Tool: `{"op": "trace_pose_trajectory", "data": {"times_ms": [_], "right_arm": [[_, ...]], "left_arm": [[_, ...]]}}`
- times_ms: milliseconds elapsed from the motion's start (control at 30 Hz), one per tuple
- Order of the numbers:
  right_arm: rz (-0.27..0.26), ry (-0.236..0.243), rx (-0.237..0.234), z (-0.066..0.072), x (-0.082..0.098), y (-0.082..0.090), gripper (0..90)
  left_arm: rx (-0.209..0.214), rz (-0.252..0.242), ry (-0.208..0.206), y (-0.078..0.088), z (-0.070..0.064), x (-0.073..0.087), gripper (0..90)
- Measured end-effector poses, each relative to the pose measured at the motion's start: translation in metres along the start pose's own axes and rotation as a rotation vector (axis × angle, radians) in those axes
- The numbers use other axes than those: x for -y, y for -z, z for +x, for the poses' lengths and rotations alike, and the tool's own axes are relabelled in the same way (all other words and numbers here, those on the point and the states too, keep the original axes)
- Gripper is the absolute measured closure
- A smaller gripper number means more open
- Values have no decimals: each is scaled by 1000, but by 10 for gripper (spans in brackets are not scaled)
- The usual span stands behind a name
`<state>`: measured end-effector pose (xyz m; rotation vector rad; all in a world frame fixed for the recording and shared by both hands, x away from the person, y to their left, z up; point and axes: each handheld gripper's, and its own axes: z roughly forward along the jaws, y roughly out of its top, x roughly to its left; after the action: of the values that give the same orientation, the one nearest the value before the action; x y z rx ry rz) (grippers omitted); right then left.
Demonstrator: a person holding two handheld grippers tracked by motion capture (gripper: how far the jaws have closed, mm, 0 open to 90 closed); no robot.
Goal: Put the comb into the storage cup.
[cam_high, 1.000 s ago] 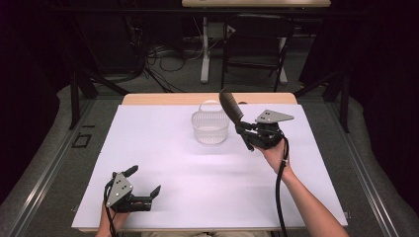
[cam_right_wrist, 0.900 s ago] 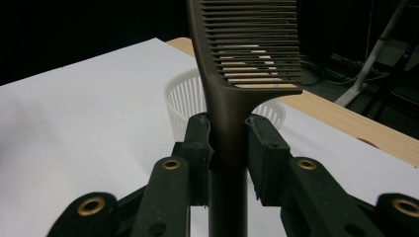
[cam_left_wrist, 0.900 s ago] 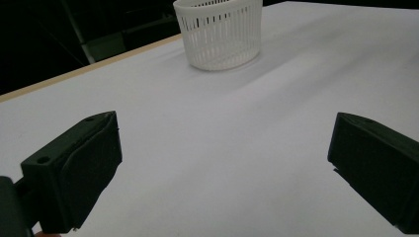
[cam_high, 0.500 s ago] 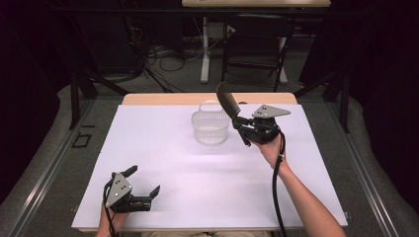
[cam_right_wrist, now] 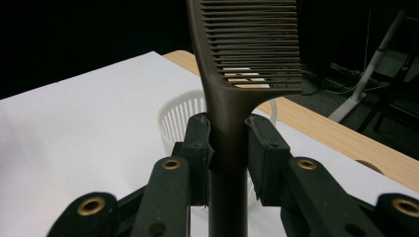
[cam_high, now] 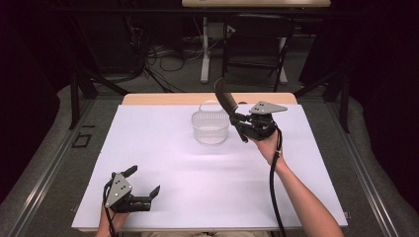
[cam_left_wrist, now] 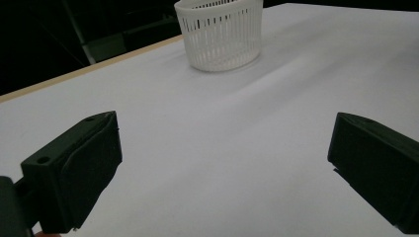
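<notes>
The comb (cam_right_wrist: 232,94) was dark, with a long handle and fine teeth, and it stood clamped by its handle between the two pads of the right claw (cam_right_wrist: 231,148). In the right gripper view the teeth pointed toward 3 o'clock and the toothed end rose toward 12 o'clock, above the pads. In the high view the comb (cam_high: 225,98) slanted up and toward 11 o'clock from the right claw (cam_high: 240,124), with its toothed end above the far right rim of the basket (cam_high: 211,127). It was held in the air, clear of the white surface (cam_high: 197,173).

The basket was a small round white one with slotted walls and a thin hoop handle, and it stood upright on the far middle of the surface, just at 9 o'clock from the right claw. In the left gripper view the basket (cam_left_wrist: 221,32) showed at 12 o'clock, well apart from the jaws.

The left claw (cam_high: 146,183) lay low at the near left corner of the surface, at about 7 o'clock from the basket, its jaws spread wide with nothing between them but bare surface (cam_left_wrist: 222,148).
</notes>
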<state>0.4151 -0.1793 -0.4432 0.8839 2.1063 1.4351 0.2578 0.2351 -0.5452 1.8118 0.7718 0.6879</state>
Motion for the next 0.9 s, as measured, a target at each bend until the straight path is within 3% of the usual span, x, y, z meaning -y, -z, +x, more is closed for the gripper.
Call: {"op": "trace_pose_trajectory", "data": {"times_ms": [900], "right_arm": [[-24, 9, 5, -6, -10, -13, 723]], "left_arm": [[3, 0, 2, -1, -1, 0, 3]]}}
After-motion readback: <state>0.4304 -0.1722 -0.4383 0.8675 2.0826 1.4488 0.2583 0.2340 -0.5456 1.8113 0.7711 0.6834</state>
